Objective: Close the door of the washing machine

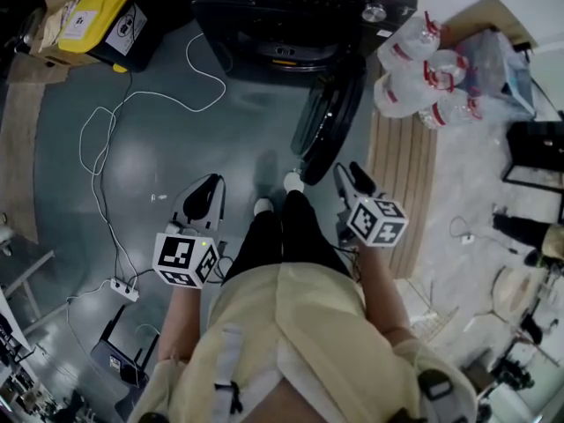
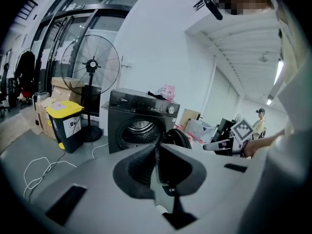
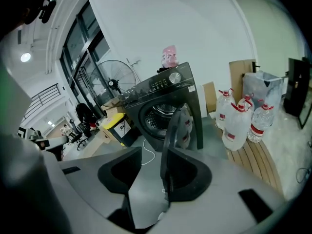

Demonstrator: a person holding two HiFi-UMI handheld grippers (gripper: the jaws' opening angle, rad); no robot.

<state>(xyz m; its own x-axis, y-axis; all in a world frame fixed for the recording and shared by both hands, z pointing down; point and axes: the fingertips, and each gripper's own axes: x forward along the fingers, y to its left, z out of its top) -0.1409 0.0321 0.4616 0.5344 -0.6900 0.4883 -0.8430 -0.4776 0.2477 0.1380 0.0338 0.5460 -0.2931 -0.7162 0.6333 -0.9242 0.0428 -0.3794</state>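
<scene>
The dark front-loading washing machine [image 1: 291, 16] stands at the top of the head view, its drum open. Its round door [image 1: 328, 122] is swung out towards me on the right side, edge-on. The machine [image 2: 141, 116] and the door [image 2: 178, 136] also show ahead in the left gripper view. In the right gripper view the door [image 3: 176, 126] stands just beyond the jaws in front of the machine [image 3: 165, 101]. My left gripper [image 1: 211, 183] [image 2: 157, 152] is shut and empty, well short of the machine. My right gripper [image 1: 345, 170] [image 3: 152, 155] is open and empty, just short of the door's edge.
A white cable [image 1: 97, 148] loops over the grey floor to a power strip [image 1: 123, 289] at left. A yellow-lidded bin [image 1: 106, 16] stands left of the machine, a standing fan [image 2: 92, 67] behind it. Several water bottles [image 1: 414, 69] sit on wooden slats [image 1: 401, 174] at right.
</scene>
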